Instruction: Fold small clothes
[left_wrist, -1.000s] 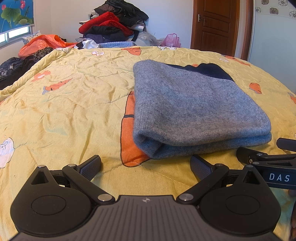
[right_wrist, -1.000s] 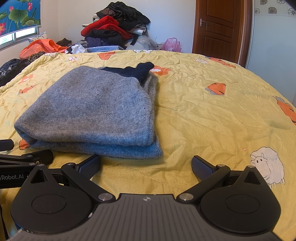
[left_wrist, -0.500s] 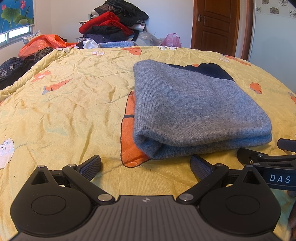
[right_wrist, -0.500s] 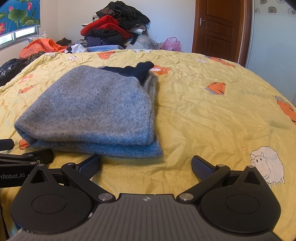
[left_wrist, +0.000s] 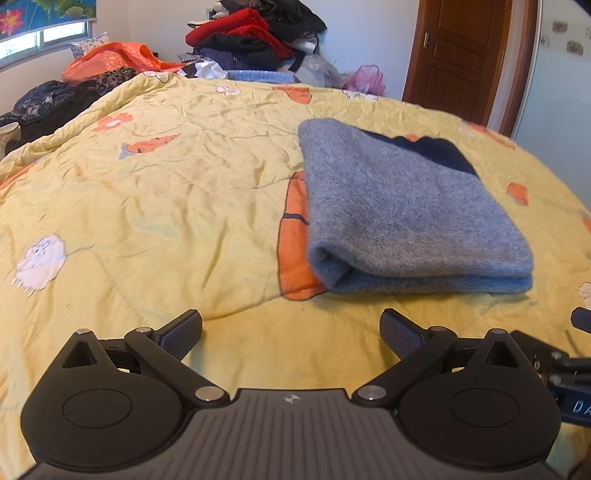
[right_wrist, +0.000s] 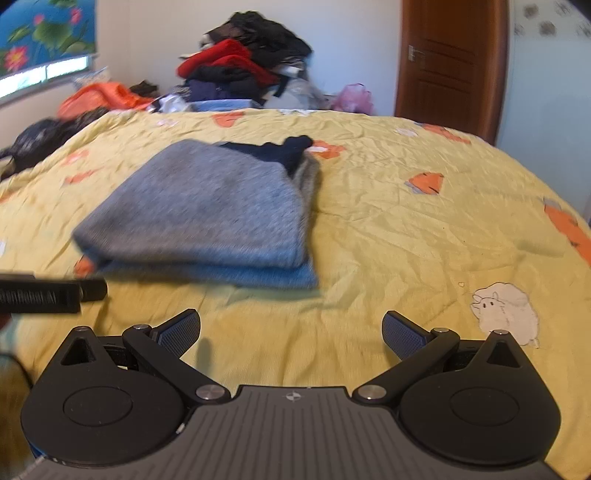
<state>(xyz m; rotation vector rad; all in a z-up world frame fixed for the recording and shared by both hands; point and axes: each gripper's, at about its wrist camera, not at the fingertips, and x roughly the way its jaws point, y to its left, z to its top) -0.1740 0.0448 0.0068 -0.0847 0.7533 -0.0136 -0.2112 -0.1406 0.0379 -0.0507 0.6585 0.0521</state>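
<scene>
A grey knitted garment (left_wrist: 406, 214) with a dark navy part at its far end lies folded in a flat stack on the yellow bedspread (left_wrist: 147, 203). It also shows in the right wrist view (right_wrist: 207, 214). My left gripper (left_wrist: 291, 334) is open and empty, short of the garment's near left corner. My right gripper (right_wrist: 291, 332) is open and empty, in front of the garment's near right corner. Each gripper's body shows at the edge of the other's view.
A pile of red, black and dark clothes (left_wrist: 255, 40) stands at the far end of the bed. An orange bag (left_wrist: 110, 59) and dark clothes lie at the far left. A brown door (right_wrist: 450, 62) is at the back right.
Both grippers have drawn back and up from the folded garment, which now sits farther off in both views. The garment itself has not moved.
</scene>
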